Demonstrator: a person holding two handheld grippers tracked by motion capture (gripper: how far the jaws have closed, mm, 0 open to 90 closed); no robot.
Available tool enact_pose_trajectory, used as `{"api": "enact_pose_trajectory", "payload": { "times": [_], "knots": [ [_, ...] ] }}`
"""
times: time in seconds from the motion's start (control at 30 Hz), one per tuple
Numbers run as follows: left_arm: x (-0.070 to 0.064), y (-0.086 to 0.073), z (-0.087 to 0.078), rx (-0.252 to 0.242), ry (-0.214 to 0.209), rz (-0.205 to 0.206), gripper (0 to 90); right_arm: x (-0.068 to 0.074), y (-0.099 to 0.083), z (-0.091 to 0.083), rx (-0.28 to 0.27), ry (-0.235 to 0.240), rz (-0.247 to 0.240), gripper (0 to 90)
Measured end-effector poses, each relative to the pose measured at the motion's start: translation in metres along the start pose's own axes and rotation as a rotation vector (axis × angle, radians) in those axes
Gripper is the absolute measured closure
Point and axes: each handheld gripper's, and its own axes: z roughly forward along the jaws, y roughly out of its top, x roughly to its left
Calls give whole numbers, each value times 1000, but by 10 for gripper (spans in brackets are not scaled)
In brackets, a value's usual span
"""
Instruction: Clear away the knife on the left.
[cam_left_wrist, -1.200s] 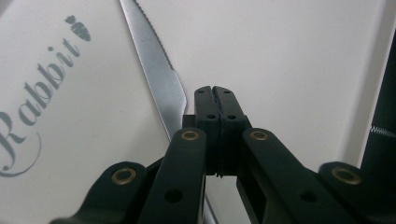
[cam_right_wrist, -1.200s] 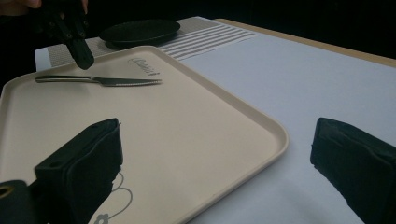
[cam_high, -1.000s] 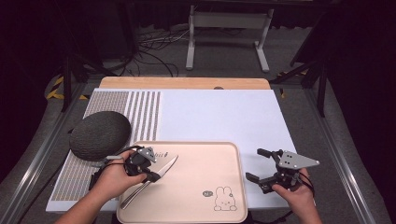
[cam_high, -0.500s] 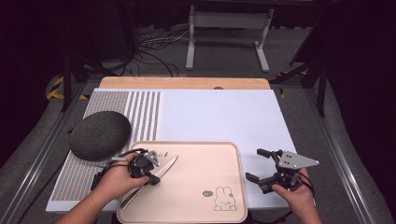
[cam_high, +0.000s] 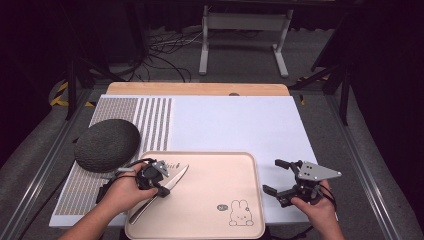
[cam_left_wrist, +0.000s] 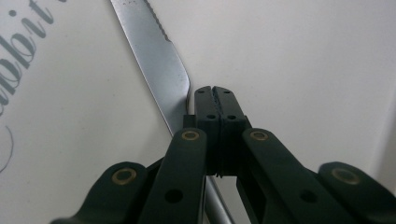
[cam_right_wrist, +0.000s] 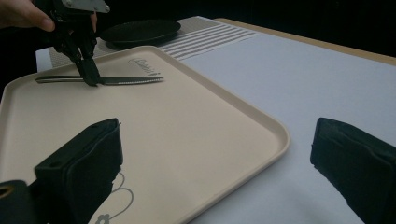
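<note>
Left claw (cam_high: 161, 186) was clamped on the knife (cam_high: 165, 190), jaws pressed together at the point where blade meets handle. In the left gripper view the claw (cam_left_wrist: 215, 93) sat over the knife (cam_left_wrist: 159, 60), serrated edge of the blade running up and away from the jaw tips. From the right gripper view the left claw (cam_right_wrist: 91, 77) came down steeply on the knife (cam_right_wrist: 126, 80), which lay flat on the tray (cam_right_wrist: 196, 135).

Knife sat at the left end of the beige tray (cam_high: 215, 200), blade pointing up-right towards the script lettering near the tray's far left corner, handle towards the person. Rabbit print (cam_high: 239, 214) was near the tray's front edge, well apart from the knife.

Right claw (cam_high: 279, 181) was wide open, holding nothing, over the white worktop (cam_high: 240, 125) just right of the tray. Its own view had both jaws spread, one over the tray, one over the worktop.

Dark grey domed object (cam_high: 107, 145) rested on the striped mat (cam_high: 150, 120), just beyond and left of the left hand (cam_high: 122, 192).
</note>
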Motion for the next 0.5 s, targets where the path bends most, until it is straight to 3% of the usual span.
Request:
{"api": "enact_pose_trajectory", "payload": {
  "times": [0.5],
  "knots": [
    [7,-11,-6,-18,23,-49,900,0,0,0,4,1,1,32]
  ]
}}
